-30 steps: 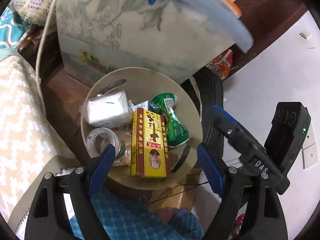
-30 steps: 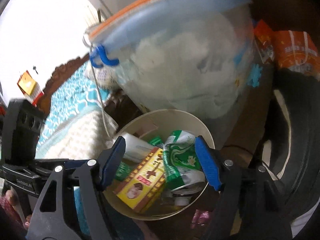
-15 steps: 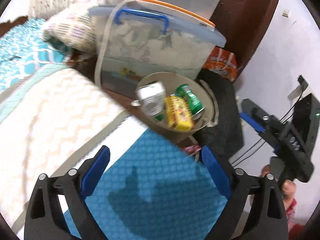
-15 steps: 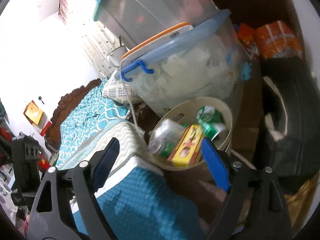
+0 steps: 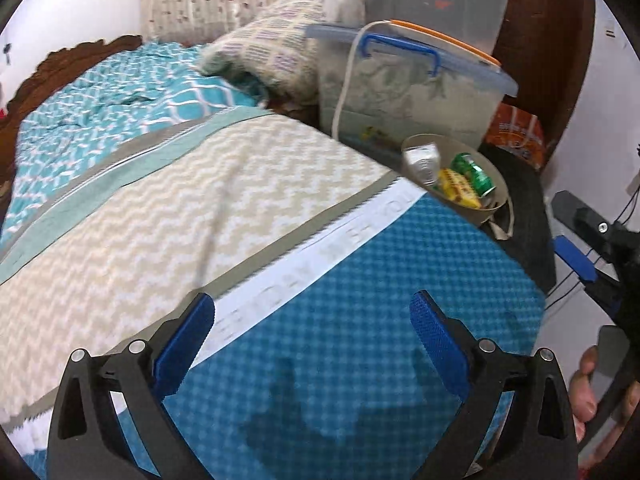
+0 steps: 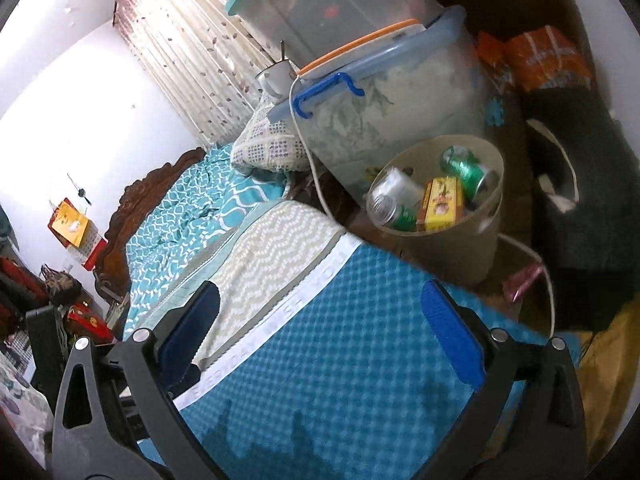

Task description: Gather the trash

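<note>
Left wrist view: left gripper and right gripper are gaping wide, just opened, holding nothing, hovering over the blanket.

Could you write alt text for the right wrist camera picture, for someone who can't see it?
A beige trash bin beside a bed holds a green can, a yellow box and a clear plastic bottle. The open, empty right gripper hangs over a blue blanket, with a lidded storage tub behind the bin.

Both wrist views angled down over bed, sharing bin.
</note>
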`<action>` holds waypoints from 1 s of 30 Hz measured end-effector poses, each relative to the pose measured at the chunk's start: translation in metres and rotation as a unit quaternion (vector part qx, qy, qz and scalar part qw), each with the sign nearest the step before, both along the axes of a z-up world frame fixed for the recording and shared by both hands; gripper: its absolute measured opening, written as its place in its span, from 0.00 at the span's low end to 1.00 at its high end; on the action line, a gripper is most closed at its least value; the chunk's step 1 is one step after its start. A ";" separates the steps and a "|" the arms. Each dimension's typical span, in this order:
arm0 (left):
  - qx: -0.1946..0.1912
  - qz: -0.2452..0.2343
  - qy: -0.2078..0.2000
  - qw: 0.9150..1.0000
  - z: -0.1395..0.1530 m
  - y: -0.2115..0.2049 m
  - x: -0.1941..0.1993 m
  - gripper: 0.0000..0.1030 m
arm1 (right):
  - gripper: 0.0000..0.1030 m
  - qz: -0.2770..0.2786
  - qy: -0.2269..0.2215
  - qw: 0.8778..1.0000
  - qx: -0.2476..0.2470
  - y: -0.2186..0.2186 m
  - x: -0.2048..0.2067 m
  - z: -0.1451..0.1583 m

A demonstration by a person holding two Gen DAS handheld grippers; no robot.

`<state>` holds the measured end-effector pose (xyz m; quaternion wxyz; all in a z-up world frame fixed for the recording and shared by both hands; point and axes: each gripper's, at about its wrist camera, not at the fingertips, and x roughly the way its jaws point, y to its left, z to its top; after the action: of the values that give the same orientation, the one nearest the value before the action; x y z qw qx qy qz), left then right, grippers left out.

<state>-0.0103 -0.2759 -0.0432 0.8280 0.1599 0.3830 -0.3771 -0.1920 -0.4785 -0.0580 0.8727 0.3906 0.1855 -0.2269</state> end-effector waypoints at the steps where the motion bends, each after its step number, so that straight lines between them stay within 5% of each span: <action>1: 0.000 0.003 -0.002 1.000 0.001 0.004 -0.001 0.91 | 0.97 -0.002 0.003 1.000 0.002 0.007 0.000 0.001; 30: -0.033 0.060 -0.087 0.994 0.030 0.081 -0.025 0.92 | 0.97 -0.011 0.024 0.999 -0.030 0.079 -0.007 0.037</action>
<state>-0.0352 -0.1951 -0.0128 0.8843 0.1411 0.3057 -0.3235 -0.1986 -0.3993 -0.0208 0.8765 0.3609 0.1955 -0.2515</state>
